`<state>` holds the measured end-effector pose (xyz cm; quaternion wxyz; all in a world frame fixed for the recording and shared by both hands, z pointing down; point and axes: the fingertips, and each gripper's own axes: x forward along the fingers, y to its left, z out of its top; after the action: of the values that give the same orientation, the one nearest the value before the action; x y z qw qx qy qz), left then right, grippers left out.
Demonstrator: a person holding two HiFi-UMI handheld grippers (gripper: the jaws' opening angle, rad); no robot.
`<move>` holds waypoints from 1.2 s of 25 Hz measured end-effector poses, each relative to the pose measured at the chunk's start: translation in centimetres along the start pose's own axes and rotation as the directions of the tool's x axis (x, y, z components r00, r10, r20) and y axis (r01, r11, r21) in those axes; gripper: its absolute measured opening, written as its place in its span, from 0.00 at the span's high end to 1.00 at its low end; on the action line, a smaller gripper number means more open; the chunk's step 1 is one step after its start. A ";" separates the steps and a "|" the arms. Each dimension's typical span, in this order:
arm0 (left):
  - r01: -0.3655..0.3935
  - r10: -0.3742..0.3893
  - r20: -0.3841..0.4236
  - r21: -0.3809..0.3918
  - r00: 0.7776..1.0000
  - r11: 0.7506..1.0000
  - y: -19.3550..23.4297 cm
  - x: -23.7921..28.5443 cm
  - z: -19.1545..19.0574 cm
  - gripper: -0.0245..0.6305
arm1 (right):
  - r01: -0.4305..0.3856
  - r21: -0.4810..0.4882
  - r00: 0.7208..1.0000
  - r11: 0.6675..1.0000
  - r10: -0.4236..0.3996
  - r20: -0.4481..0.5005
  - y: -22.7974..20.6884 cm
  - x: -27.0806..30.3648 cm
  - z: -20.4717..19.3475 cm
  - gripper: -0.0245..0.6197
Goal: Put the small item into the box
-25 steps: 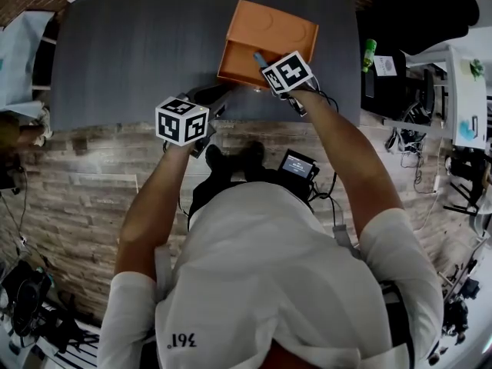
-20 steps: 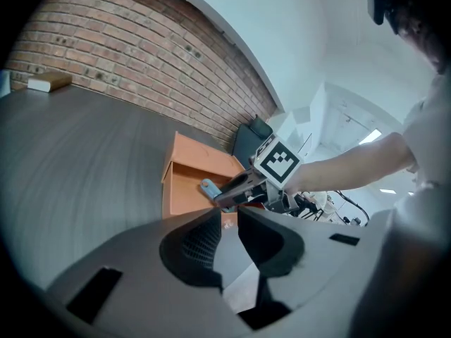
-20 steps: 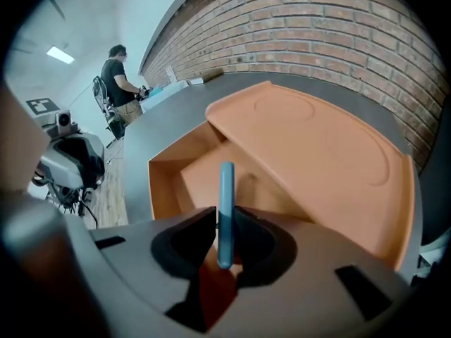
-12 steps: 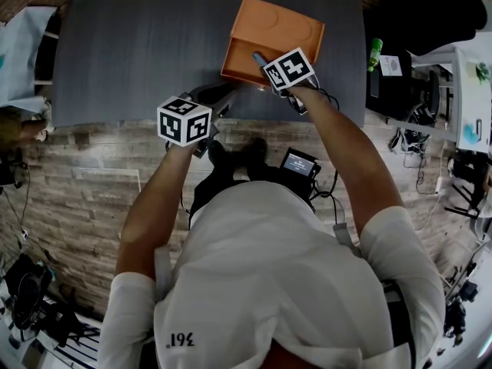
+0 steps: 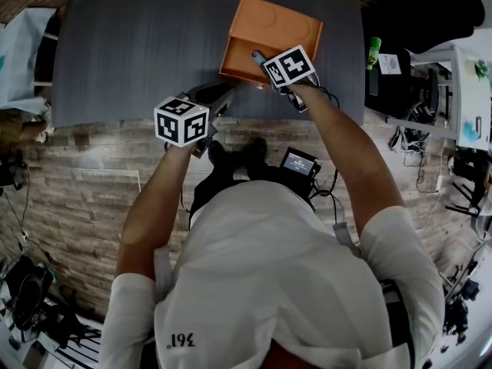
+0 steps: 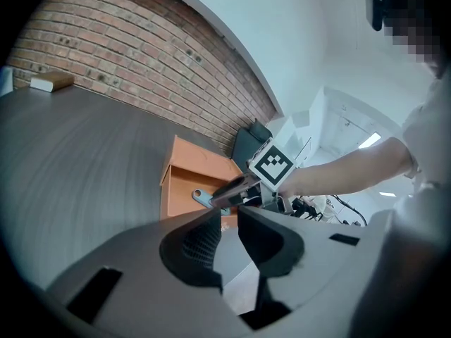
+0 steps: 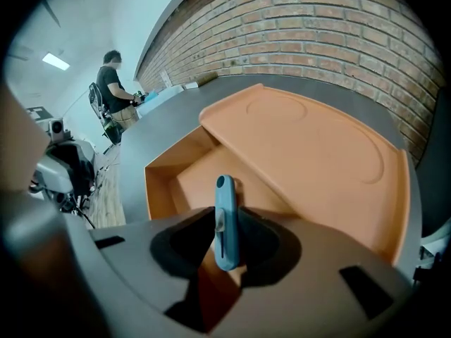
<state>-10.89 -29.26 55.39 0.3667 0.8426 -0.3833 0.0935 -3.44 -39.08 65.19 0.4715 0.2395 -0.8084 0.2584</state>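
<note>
The right gripper [image 7: 225,239] is pinched on the small blue item [image 7: 225,199], a flat strip with a hole at its far end, held on edge and pointing forward; its own view shows the strip's tip over the open cavity of the orange box [image 7: 161,182], with the lid [image 7: 317,146] lying open behind; the head view hides that grip under the marker cube [image 5: 288,66] and gives only the strip's tip at the box's near edge; the left gripper [image 6: 228,218] has its jaws a narrow gap apart with nothing between them, low over the grey table [image 6: 77,160] near the box's front; only its view shows the right gripper side-on, the strip slanting into the opening; whether the strip touches the box floor, no view tells.
</note>
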 end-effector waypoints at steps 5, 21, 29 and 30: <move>0.001 -0.001 0.013 0.000 1.000 1.000 0.0 -0.5 0.3 0.84 | 0.015 0.003 1.000 1.000 -0.015 0.008 0.0 -0.3 0.2 0.80; 0.025 -0.027 0.079 0.030 0.997 0.999 -1.7 -1.2 2.7 0.84 | 0.098 0.033 0.982 0.995 -0.102 0.159 -0.7 -5.8 1.9 0.80; 0.055 -0.062 0.108 0.062 0.992 0.997 -3.5 -1.0 4.4 0.84 | 0.169 0.002 0.954 0.986 -0.164 0.251 -0.5 -9.7 2.8 0.86; 0.058 -0.065 0.114 0.065 0.991 0.996 -3.7 -1.2 4.6 0.84 | 0.167 0.009 0.950 0.986 -0.163 0.268 -0.3 -10.3 3.0 0.86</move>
<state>-9.61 -30.13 49.54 0.3205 0.8688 -0.3747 0.0448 -0.63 -39.79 54.89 0.3795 0.3357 -0.8436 0.1778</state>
